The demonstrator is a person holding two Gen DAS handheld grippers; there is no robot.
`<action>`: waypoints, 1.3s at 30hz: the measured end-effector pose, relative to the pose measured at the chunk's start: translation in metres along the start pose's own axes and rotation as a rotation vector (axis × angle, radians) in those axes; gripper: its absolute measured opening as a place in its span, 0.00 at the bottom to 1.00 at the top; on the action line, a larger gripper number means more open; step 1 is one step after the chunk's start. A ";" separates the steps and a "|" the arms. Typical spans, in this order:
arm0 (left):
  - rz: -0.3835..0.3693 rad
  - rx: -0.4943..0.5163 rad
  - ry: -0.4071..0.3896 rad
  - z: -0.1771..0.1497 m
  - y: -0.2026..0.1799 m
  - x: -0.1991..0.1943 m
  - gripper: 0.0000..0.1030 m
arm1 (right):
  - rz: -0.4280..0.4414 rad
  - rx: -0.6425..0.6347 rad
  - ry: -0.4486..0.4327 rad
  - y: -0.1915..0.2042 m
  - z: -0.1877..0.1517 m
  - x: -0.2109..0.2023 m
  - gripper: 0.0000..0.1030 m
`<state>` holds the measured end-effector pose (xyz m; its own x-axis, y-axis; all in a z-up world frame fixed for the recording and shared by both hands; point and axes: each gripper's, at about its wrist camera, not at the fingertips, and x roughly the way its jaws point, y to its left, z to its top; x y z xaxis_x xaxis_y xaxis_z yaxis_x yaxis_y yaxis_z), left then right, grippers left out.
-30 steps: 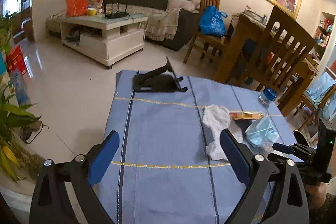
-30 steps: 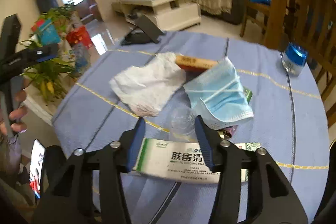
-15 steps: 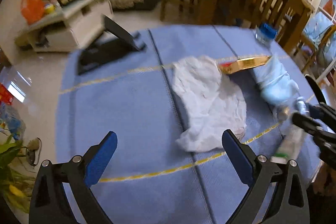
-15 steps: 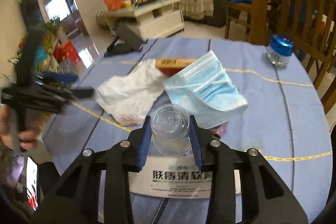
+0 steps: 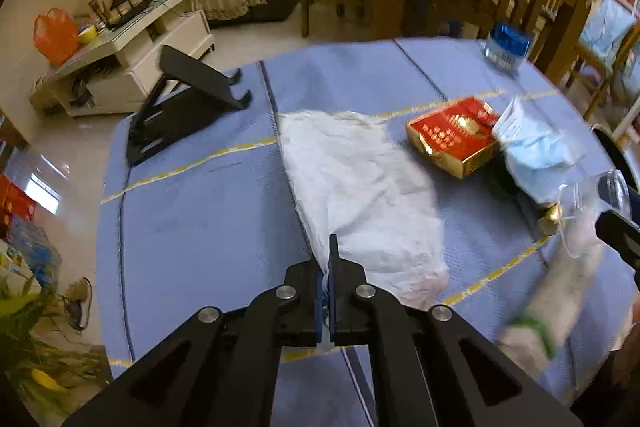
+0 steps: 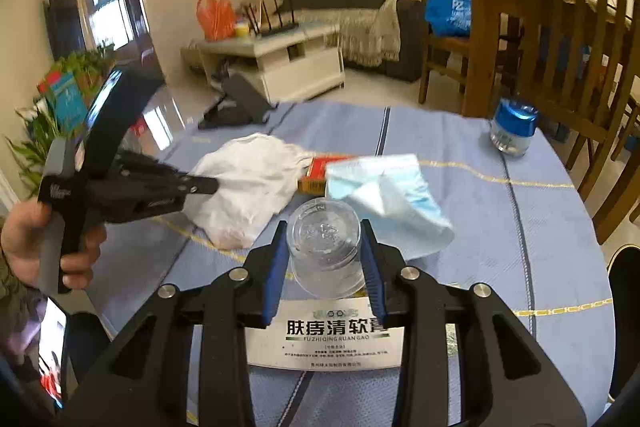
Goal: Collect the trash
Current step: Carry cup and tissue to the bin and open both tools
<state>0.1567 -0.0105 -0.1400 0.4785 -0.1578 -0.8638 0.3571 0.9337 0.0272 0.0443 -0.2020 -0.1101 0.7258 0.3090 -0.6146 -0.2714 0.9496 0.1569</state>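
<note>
Empty clear plastic cup [image 6: 325,247] clamped in right hand-held gripper [image 6: 325,267], left hand-held gripper [image 5: 328,259] just closed, pinching white tissue [image 5: 360,195], blue face mask [image 6: 384,199] beside cup on worktop [image 6: 540,227]

Things on the blue table

One white tissue [image 5: 360,195], one red box [image 5: 454,137], one mask [image 6: 384,201], one clear cup [image 6: 325,247], one jar [image 6: 513,127].

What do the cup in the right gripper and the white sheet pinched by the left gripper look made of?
Cup: clear thin plastic, probably; see-through, with a moulded mark on its base. White sheet: soft tissue paper, likely; matte, crumpled, limp at the edges.
</note>
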 end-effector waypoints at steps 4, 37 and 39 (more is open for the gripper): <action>-0.064 -0.048 -0.025 -0.002 0.013 -0.023 0.01 | 0.043 0.041 -0.053 -0.007 0.003 -0.012 0.33; -0.138 0.314 -0.254 0.029 -0.200 -0.091 0.01 | -0.282 0.644 -0.202 -0.248 -0.097 -0.143 0.34; -0.149 0.332 -0.258 0.032 -0.214 -0.091 0.01 | -0.325 0.670 -0.217 -0.272 -0.103 -0.157 0.34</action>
<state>0.0628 -0.2061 -0.0515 0.5716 -0.3976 -0.7178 0.6554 0.7475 0.1078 -0.0607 -0.5138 -0.1357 0.8298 -0.0527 -0.5555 0.3664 0.8024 0.4711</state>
